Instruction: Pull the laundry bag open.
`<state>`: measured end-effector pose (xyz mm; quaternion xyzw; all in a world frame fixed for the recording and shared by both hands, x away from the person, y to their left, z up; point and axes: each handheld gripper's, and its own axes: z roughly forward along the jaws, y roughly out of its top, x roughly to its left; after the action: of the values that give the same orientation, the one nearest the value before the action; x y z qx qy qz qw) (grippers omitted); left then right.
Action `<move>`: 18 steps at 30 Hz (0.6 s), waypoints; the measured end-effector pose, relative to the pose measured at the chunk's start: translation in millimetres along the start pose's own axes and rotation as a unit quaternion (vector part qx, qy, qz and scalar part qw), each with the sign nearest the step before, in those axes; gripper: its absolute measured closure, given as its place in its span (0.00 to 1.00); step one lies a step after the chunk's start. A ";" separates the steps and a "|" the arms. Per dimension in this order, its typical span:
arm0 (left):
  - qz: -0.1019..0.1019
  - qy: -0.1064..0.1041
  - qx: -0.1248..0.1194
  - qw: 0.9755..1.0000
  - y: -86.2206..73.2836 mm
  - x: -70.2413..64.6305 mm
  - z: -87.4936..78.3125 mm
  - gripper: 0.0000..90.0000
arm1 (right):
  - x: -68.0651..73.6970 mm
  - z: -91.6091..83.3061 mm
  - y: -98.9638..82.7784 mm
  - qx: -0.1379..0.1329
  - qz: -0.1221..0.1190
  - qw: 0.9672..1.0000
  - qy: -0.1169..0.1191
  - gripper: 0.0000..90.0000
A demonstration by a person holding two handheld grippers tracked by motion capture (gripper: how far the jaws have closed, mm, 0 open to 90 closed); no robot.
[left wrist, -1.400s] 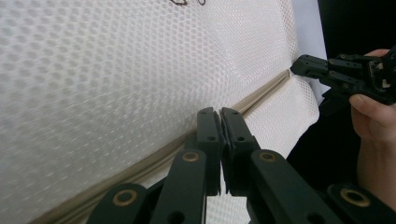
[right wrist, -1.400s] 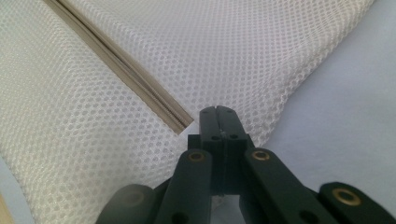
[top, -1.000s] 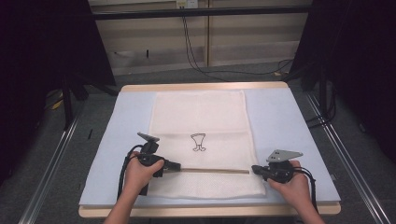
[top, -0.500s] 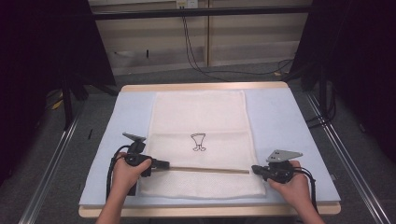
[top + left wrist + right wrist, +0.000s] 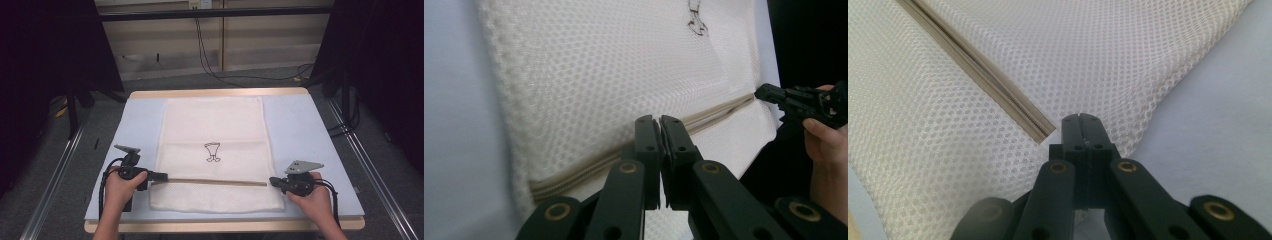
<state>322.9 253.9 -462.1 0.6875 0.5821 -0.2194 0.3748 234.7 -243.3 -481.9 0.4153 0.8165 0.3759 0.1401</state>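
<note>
A white mesh bag [image 5: 212,125] lies flat on the table with a small black drawing [image 5: 212,151] at its centre. A tan zipper [image 5: 215,182] runs across it near the front. My left gripper [image 5: 165,176] is shut, its tips over the zipper's left part [image 5: 719,112]; anything pinched there is hidden by the jaws [image 5: 659,120]. My right gripper [image 5: 271,180] is shut too, with its tips [image 5: 1081,117] on the mesh just beside the zipper's right end [image 5: 1045,131]. The left gripper view also catches the right gripper [image 5: 761,92] at the far end of the zipper.
The bag rests on a pale blue mat [image 5: 300,130] over a wooden table whose front edge [image 5: 220,226] is close to both hands. Metal rails [image 5: 55,175] run along the floor on both sides, and black cables [image 5: 220,70] lie on the floor behind the table.
My left gripper has slid leftward along the zipper, and more of the tan zipper line now shows. The right gripper has stayed at the zipper's right end.
</note>
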 end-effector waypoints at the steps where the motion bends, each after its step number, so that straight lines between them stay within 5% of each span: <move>1: -0.002 0.005 -0.003 1.000 -0.6 1.9 -2.3 0.97 | -0.1 0.1 0.0 0.000 0.000 1.000 0.001 1.00; 13: -0.022 0.029 -0.020 0.999 -6.1 23.6 -28.9 0.97 | -0.3 0.3 0.4 0.000 -0.002 1.000 0.002 1.00; 18: -0.031 0.020 -0.021 0.999 -8.7 31.5 -36.6 0.97 | -0.7 0.1 0.8 0.003 0.001 1.000 0.004 1.00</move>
<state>316.7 302.5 -464.8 0.6653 0.6150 -0.2044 0.3706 235.7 -243.5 -481.4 0.4145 0.8179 0.3755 0.1351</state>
